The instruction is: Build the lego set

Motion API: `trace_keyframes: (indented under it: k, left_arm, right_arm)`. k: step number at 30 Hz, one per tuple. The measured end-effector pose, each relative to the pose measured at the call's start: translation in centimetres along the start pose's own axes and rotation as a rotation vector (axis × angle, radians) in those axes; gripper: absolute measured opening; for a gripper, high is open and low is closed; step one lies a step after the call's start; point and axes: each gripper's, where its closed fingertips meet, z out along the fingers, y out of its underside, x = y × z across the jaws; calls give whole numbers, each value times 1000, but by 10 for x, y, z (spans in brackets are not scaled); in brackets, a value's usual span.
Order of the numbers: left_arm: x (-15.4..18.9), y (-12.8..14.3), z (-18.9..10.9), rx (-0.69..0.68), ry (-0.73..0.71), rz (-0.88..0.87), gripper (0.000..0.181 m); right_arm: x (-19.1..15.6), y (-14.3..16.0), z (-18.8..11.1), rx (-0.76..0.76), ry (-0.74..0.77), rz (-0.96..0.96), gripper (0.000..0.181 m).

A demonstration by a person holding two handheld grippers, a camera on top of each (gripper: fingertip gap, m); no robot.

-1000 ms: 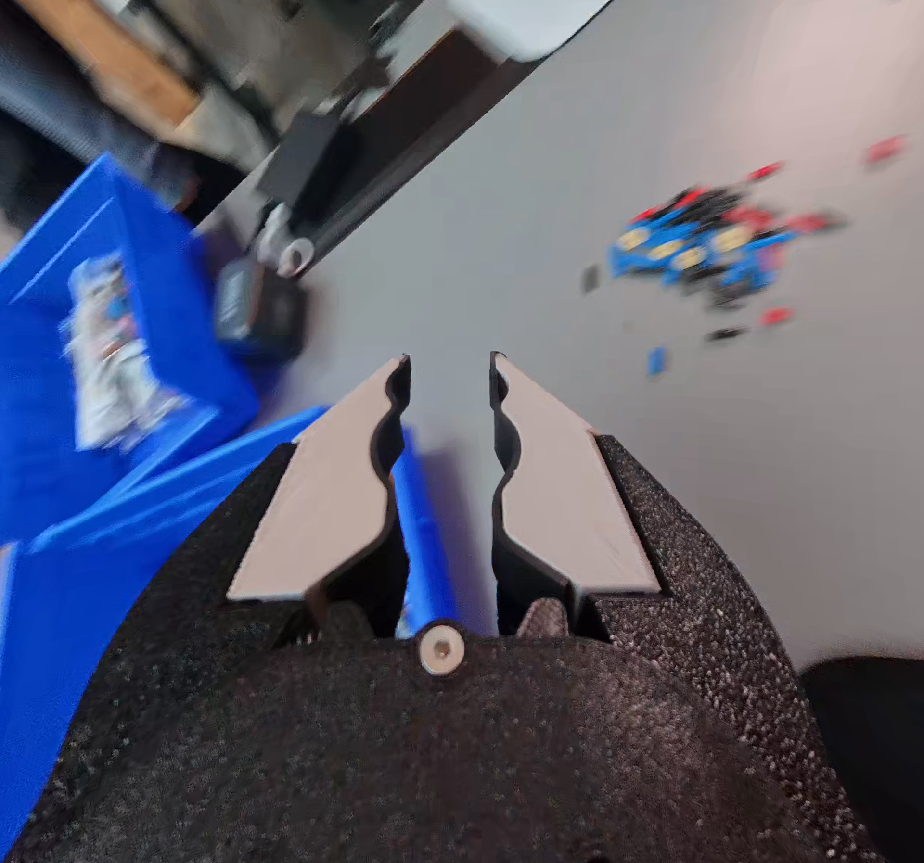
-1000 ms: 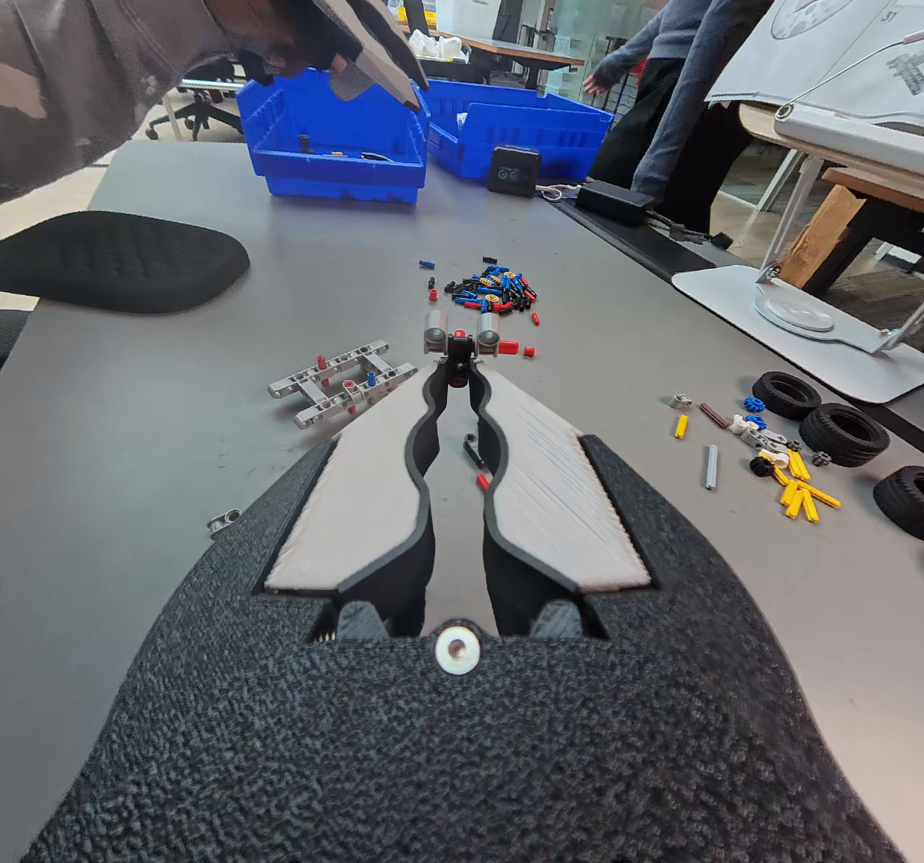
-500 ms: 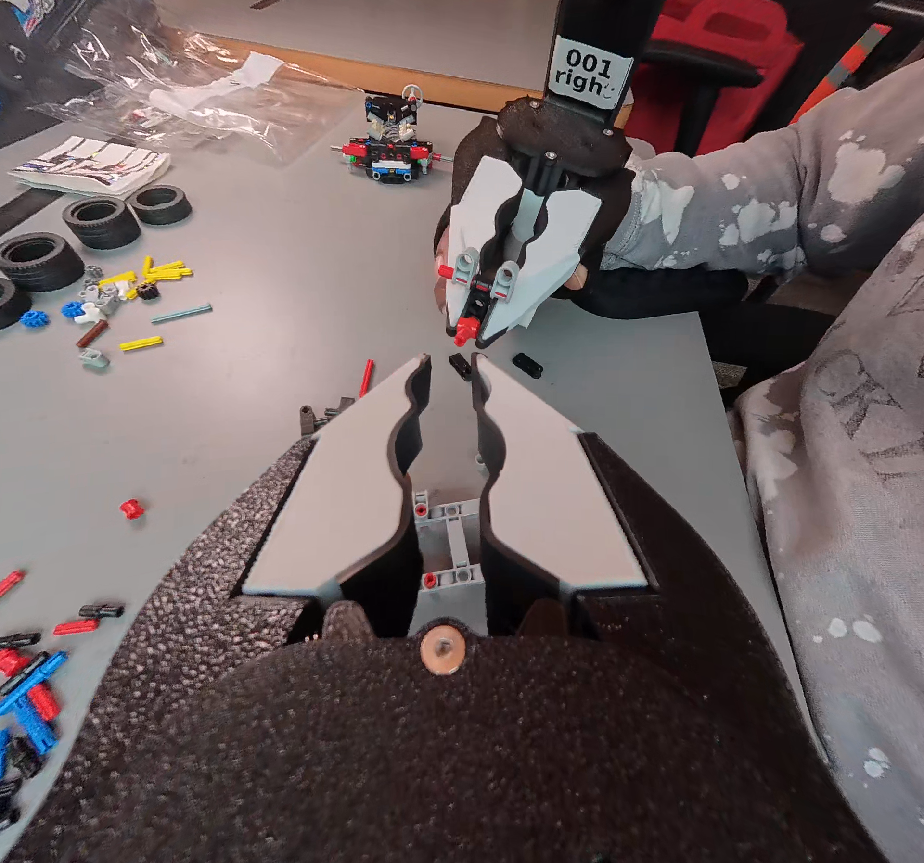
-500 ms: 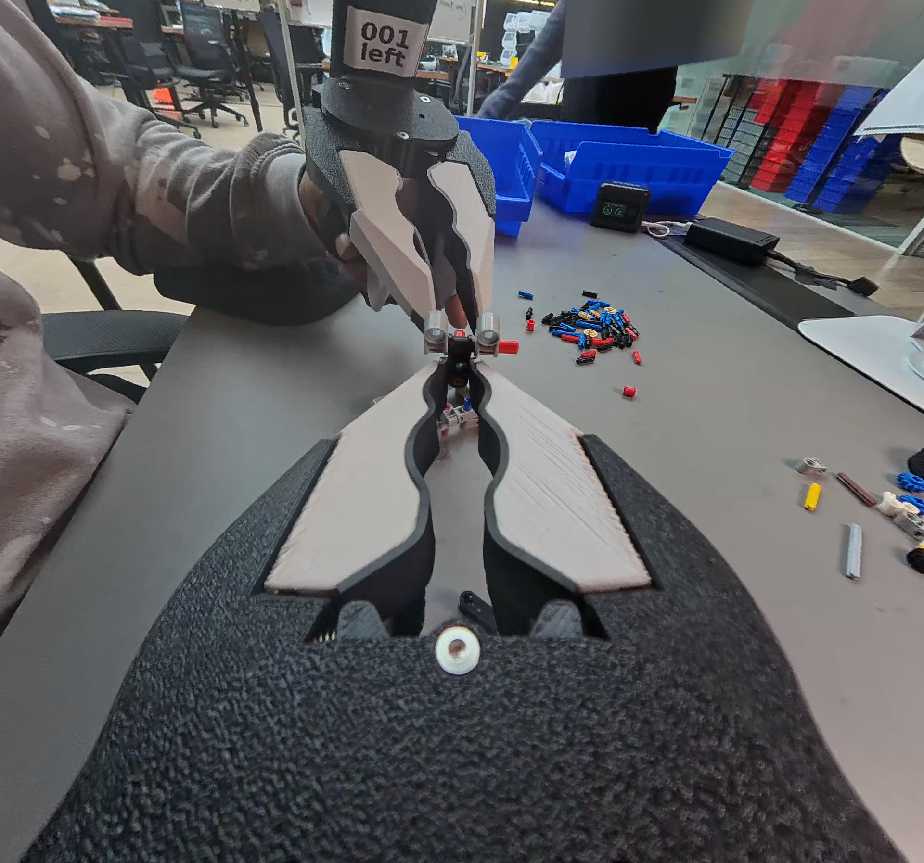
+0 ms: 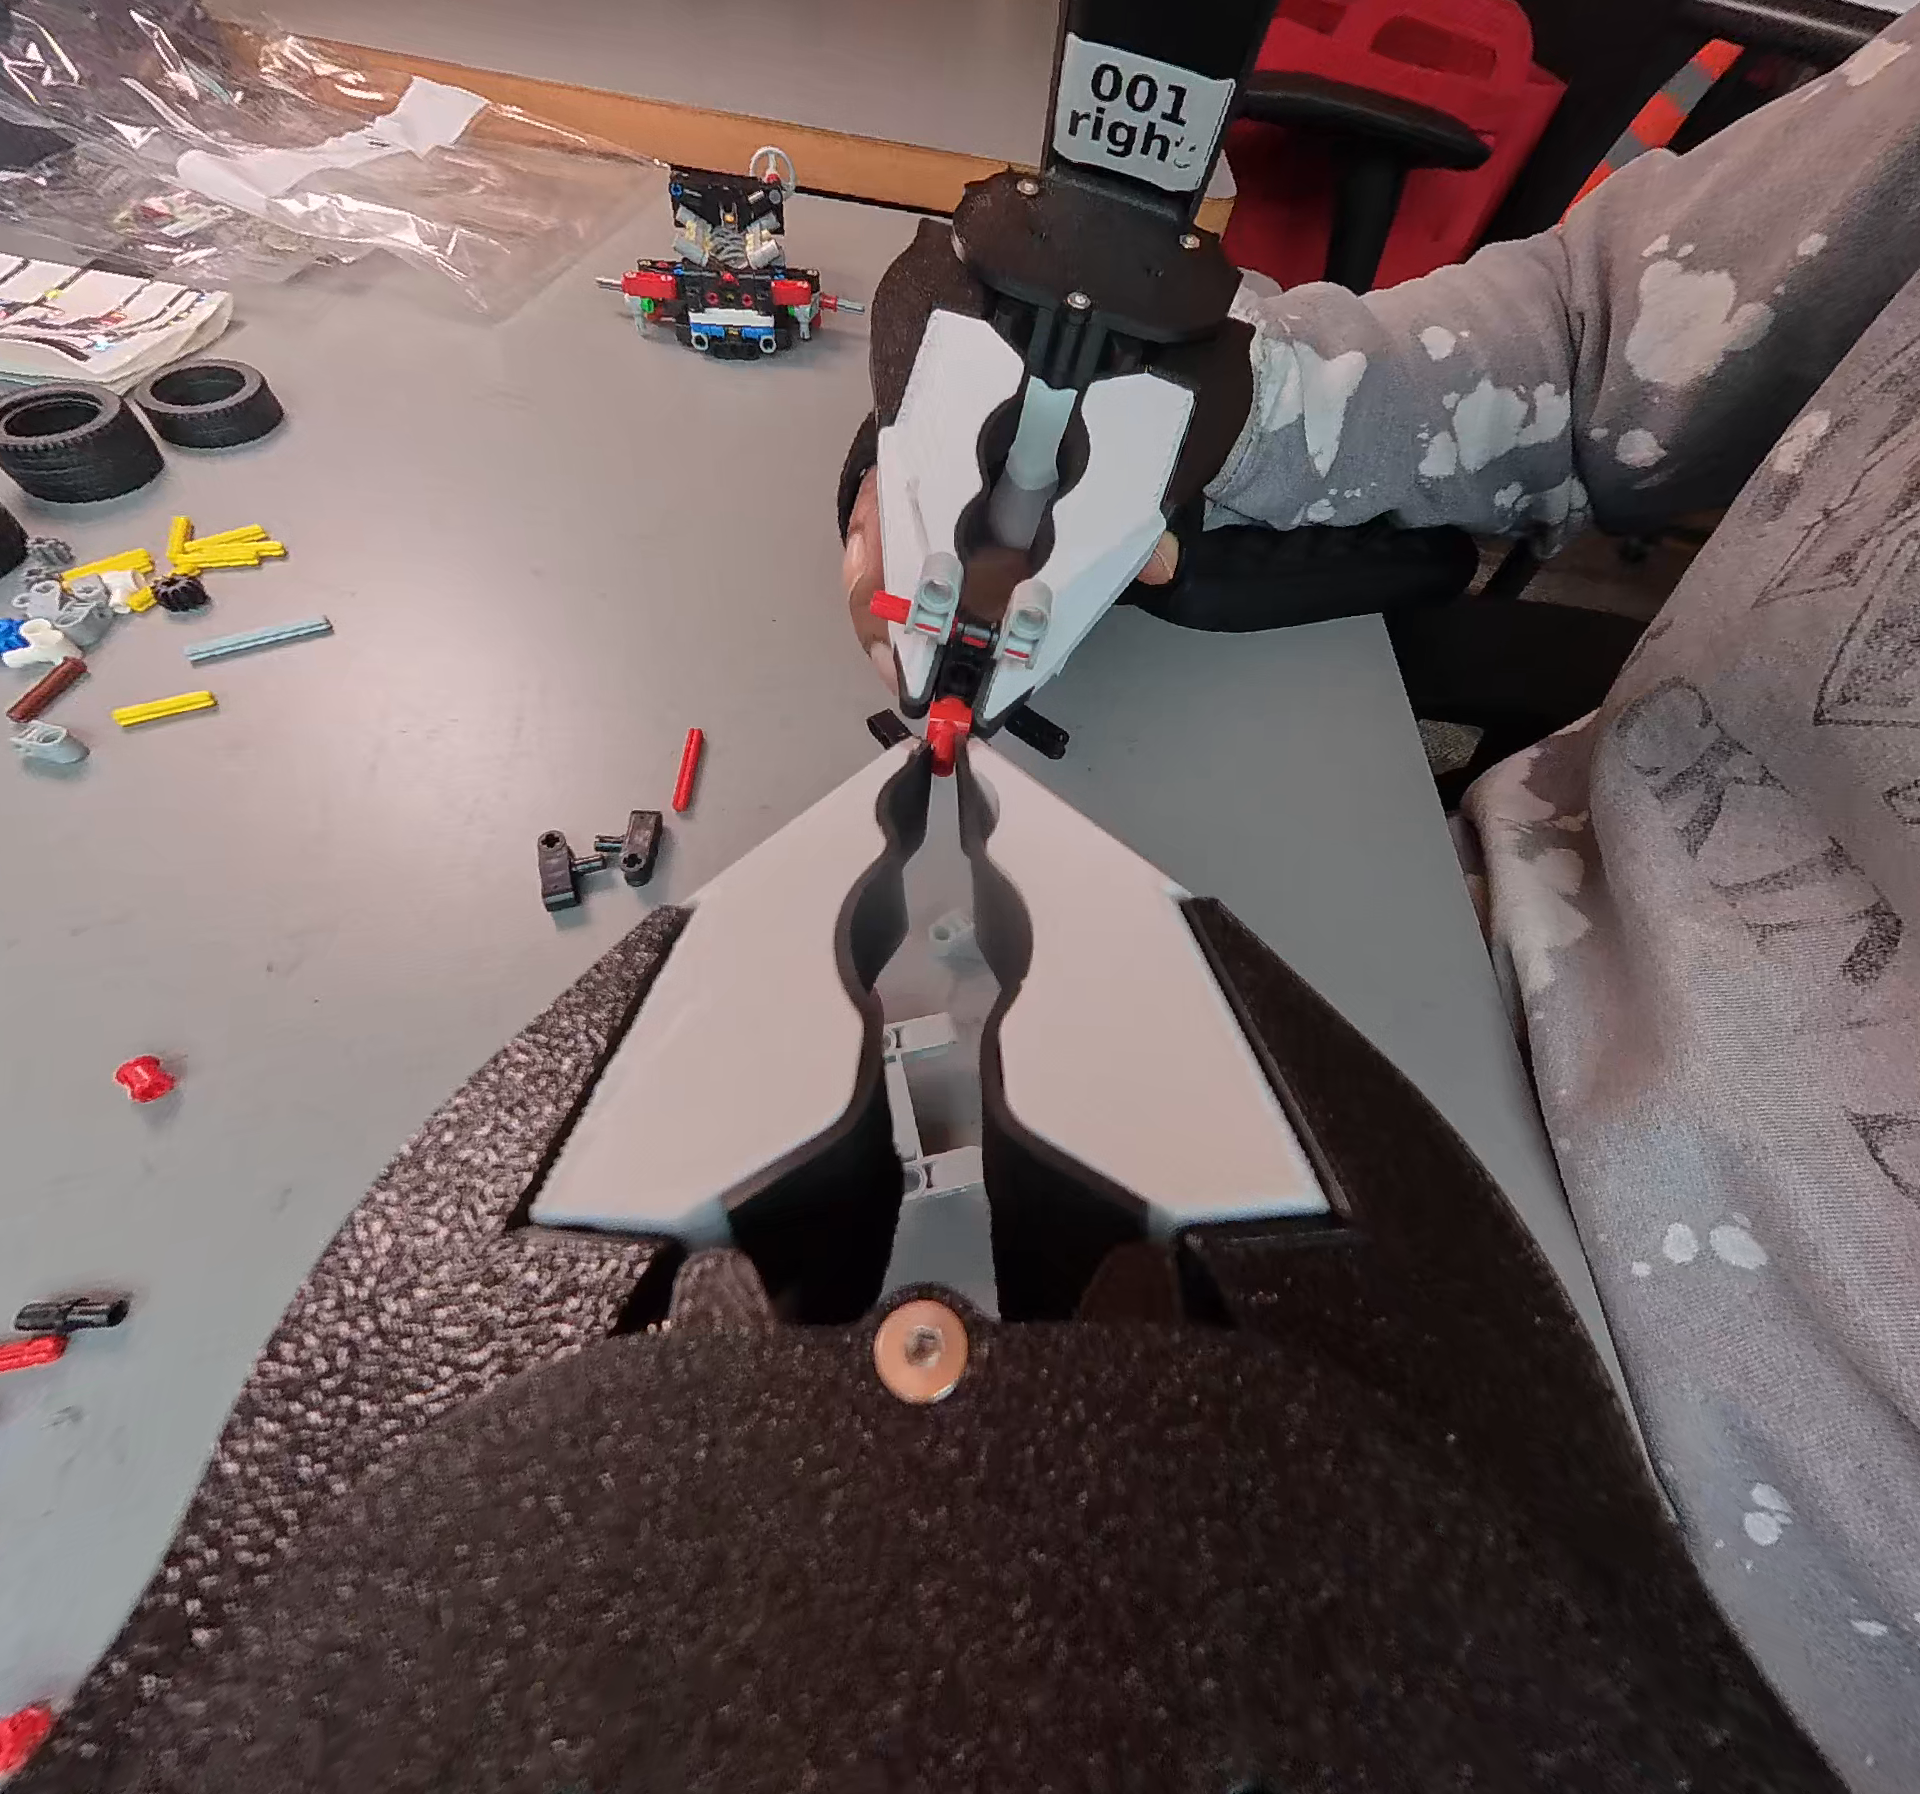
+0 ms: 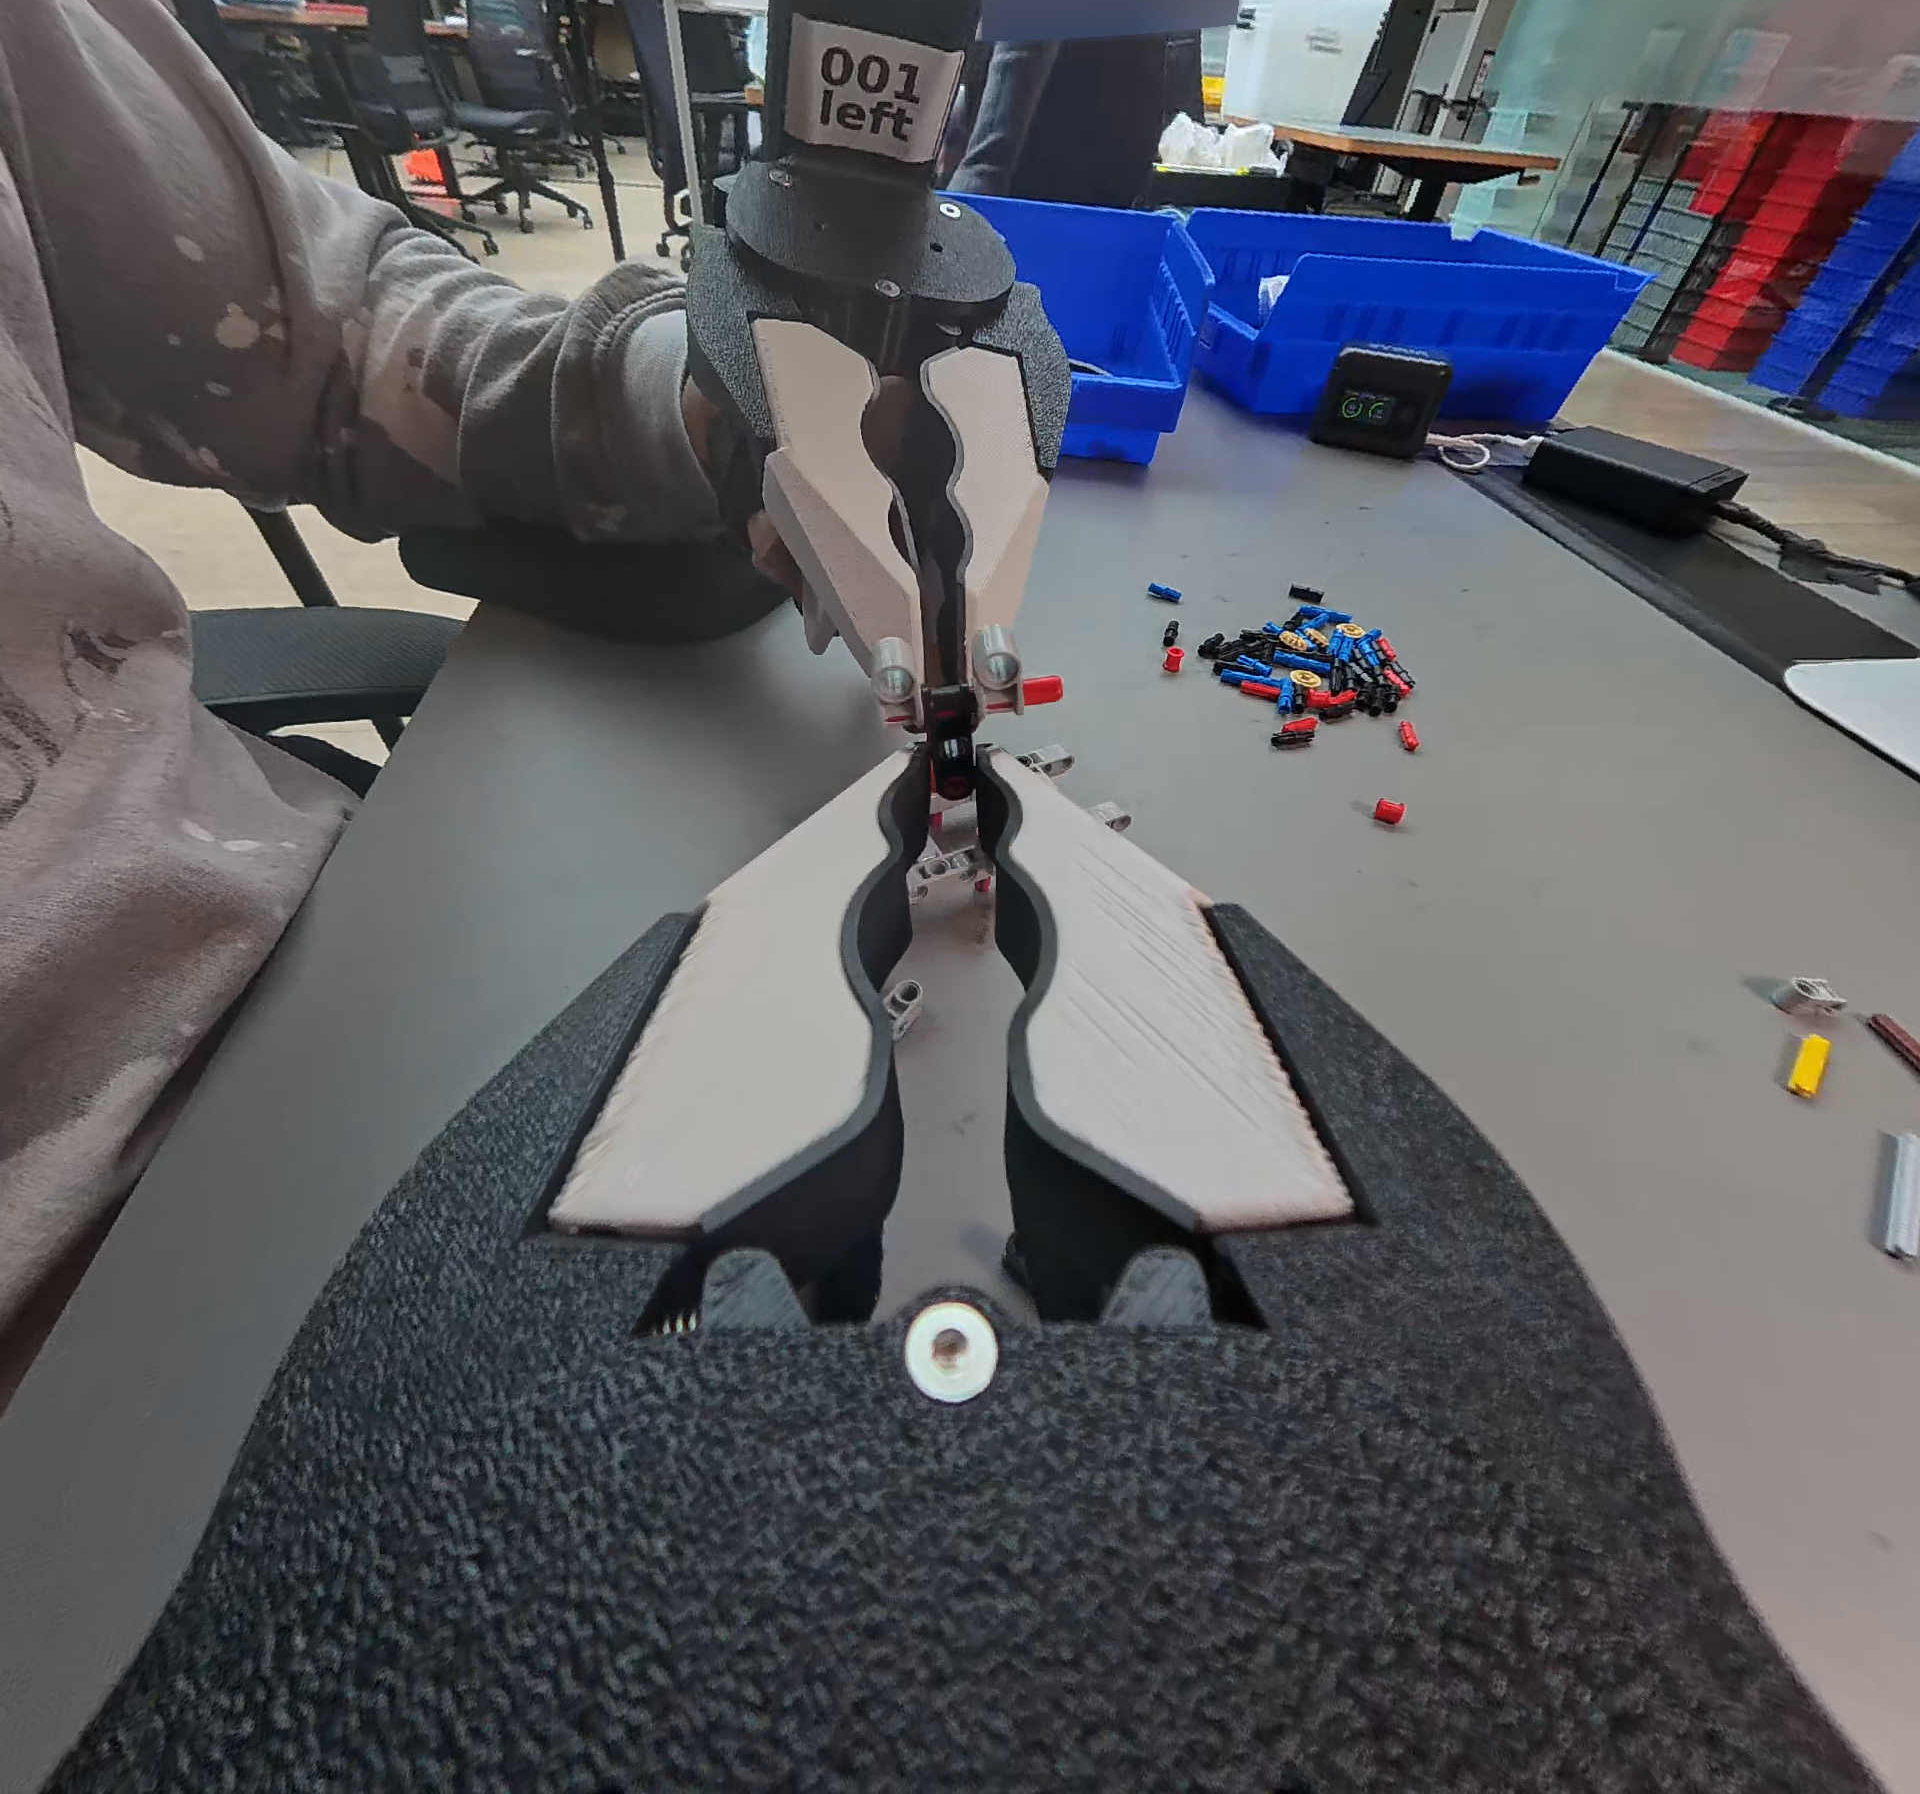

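Note:
My right gripper is shut on a small assembly of two grey connectors, a black core and red pins, held above the table. It also shows in the left wrist view, where the right gripper points at me. My left gripper meets it tip to tip, its jaws narrowed onto the assembly's red end. In the right wrist view the left gripper comes down behind the connectors. A grey frame lies on the table under both grippers and shows again in the right wrist view.
A partly built black chassis, tyres, yellow pieces, black connectors and a red axle lie on the table. A pile of blue, black and red pins and blue bins sit farther off.
My left gripper swung away from the blue bins to face the right gripper, moved in and narrowed its jaws onto the assembly's red end. The right gripper kept hold and lifted the assembly over the grey frame.

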Motion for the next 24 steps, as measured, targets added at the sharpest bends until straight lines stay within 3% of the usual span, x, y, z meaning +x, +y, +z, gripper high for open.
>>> trace_keyframes:
  k: [18,22,24]
  left_arm:
    - [13,-18,-10,67,79,-50,3]
    - [-14,-19,-37,109,-15,-84,3]
    - [-20,-17,-40,100,-44,-85,2]
  right_arm:
    - [-10,-20,-6,27,-88,-5,7]
    - [16,-23,-34,67,-1,33,6]
    - [20,-23,-33,60,12,25,7]
